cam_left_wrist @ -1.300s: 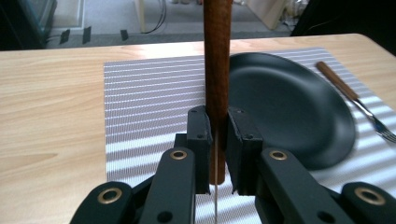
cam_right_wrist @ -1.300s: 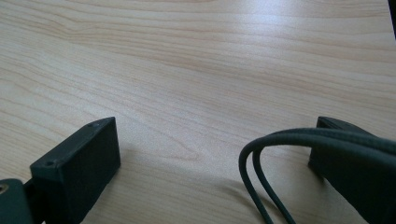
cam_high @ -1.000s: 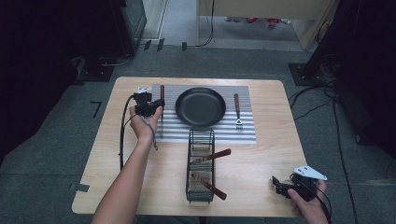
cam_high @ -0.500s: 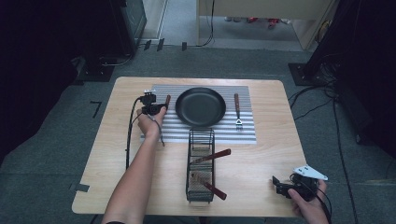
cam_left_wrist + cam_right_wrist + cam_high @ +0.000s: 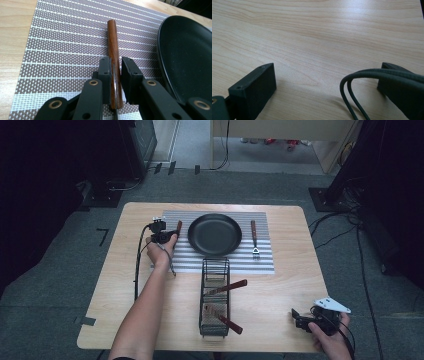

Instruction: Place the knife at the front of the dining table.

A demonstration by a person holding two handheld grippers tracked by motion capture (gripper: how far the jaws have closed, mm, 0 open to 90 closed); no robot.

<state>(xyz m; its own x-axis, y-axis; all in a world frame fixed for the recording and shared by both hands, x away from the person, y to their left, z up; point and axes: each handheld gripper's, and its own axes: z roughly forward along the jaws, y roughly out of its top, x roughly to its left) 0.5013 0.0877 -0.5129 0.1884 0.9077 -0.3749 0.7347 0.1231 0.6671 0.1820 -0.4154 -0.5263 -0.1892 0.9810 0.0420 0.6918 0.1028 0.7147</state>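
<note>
— Table (image 5: 125, 285) of pale wood, grey carpet around, dark room. Where's the knife?
— Wooden-handled knife (image 5: 113, 62) lies on the striped mat (image 5: 260, 262), left of the black pan (image 5: 214, 234); left gripper (image 5: 115, 66) jaws have just eased slightly, still narrowly around its handle.
— And right?
— Right gripper (image 5: 324, 80) gapes wide over bare wood, near right. Wire rack (image 5: 215, 295) with utensils stands between; fork (image 5: 254, 240) far right.

The left forearm reaches from six o'clock toward eleven, wrist straight, carrying the left gripper (image 5: 167, 236) low over the table, its jaws pointing toward one o'clock. Its jaws stand close together with only a narrow gap. The right hand (image 5: 331, 332) rests at five o'clock, its right gripper (image 5: 298, 318) pointing toward nine o'clock, jaws spread wide.
</note>
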